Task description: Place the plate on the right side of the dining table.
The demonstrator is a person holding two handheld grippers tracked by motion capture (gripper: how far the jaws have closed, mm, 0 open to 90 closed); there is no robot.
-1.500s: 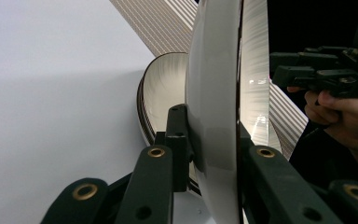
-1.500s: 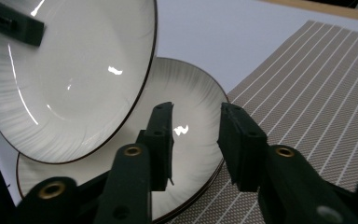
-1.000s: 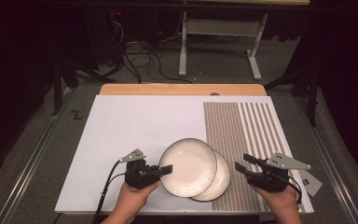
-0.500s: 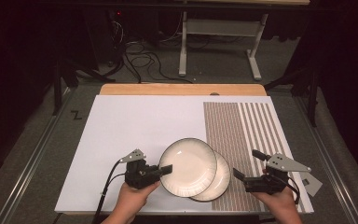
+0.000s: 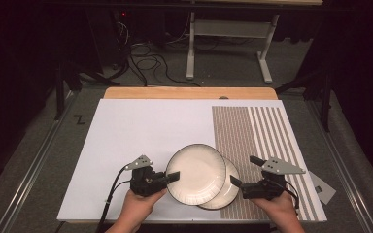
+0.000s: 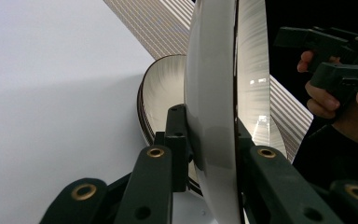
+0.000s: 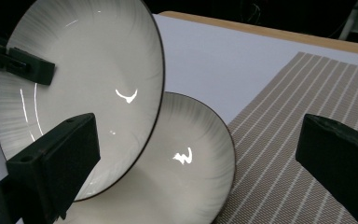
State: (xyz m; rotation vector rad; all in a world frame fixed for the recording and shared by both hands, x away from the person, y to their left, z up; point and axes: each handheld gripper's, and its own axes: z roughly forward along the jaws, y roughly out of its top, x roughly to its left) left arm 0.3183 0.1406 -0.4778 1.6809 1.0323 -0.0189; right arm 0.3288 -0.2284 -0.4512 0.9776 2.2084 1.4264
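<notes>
Two white plates with dark rims are at the front of the table. The upper plate (image 5: 195, 174) is tilted up, its left rim clamped in my left gripper (image 5: 170, 177). In the left gripper view this plate (image 6: 212, 116) stands edge-on between the jaws of that gripper (image 6: 209, 135). The lower plate (image 5: 229, 187) lies flat beneath it, partly on the striped mat. My right gripper (image 5: 246, 171) is open just right of the plates, with nothing between its fingers. In the right gripper view, the lifted plate (image 7: 79, 79) leans over the lower plate (image 7: 186, 182).
A white board (image 5: 126, 141) covers the table, with a brown striped placemat (image 5: 267, 131) on its right part. A wooden strip (image 5: 189, 93) runs along the far edge. A small grey card (image 5: 323, 187) lies off the board at the right.
My right gripper has opened its jaws and shifted slightly toward the plates. The left gripper holds the tilted plate in the same place.
</notes>
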